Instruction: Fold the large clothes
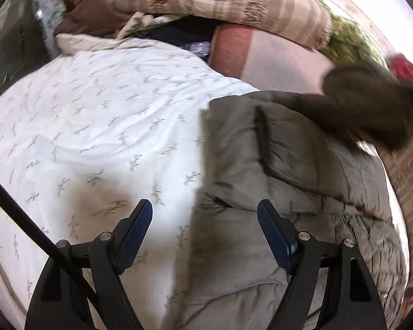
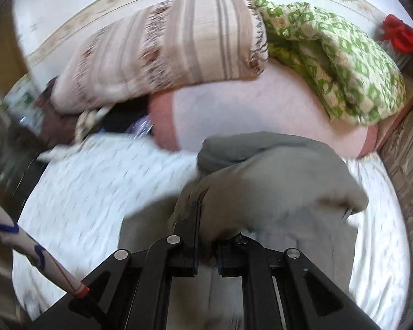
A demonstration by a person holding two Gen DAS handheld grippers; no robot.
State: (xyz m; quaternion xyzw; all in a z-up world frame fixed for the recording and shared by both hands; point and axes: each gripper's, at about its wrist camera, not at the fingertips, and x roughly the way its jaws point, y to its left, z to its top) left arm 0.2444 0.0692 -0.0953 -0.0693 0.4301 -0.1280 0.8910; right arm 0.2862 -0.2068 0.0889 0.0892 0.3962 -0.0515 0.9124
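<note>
A large grey padded jacket [image 1: 289, 170] lies on a white bedspread with small leaf prints [image 1: 96, 110]. My left gripper [image 1: 205, 214] is open and empty, hovering over the jacket's left edge. One part of the jacket [image 1: 371, 104] is lifted and blurred at the upper right. In the right wrist view my right gripper [image 2: 206, 220] is shut on a bunch of the grey jacket [image 2: 275, 181] and holds it raised above the bed; the fabric drapes over the fingers and hides the tips.
A striped beige quilt [image 2: 179, 44] and a green-patterned blanket [image 2: 338, 55] are piled at the head of the bed on a pink sheet [image 2: 247, 110]. Dark clothes [image 1: 179, 33] lie under the quilt. A red object [image 2: 399, 33] is at the far right.
</note>
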